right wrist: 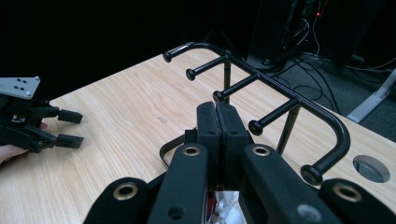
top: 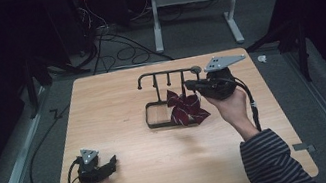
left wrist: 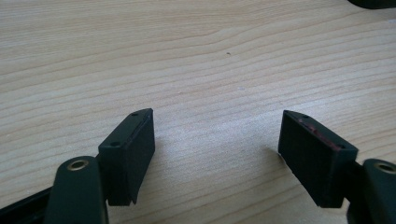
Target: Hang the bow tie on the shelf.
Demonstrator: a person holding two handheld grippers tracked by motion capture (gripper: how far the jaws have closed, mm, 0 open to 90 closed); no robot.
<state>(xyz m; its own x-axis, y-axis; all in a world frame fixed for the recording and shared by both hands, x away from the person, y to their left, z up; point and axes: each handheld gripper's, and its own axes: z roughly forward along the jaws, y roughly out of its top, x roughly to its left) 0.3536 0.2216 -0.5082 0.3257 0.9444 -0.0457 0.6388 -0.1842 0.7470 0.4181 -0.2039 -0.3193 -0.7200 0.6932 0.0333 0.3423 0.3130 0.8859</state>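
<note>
A black peg rack [top: 168, 73] stands on a tray base [top: 156, 120] at the middle of the wooden table [top: 117, 104]. A dark red and white bow-like thing [top: 185, 110] sits at the tray's right end. My right gripper [top: 188, 85] hovers just above it, beside the rack's right end. In the right gripper view its jaws [right wrist: 217, 109] are shut pad to pad before the rack's pegs [right wrist: 261, 79], with a bit of the red and white thing [right wrist: 224, 200] below them. My left gripper [top: 108, 164] rests low near the front left, open over bare wood [left wrist: 217, 126], and appears again as the far-off gripper [right wrist: 70, 128].
A round grey grommet [right wrist: 371, 168] is set in the tabletop behind the rack. Beyond the far edge, cables [top: 117, 43] lie on the floor by a white table frame [top: 196, 4]. Metal rails [top: 17, 168] run along the table's sides.
</note>
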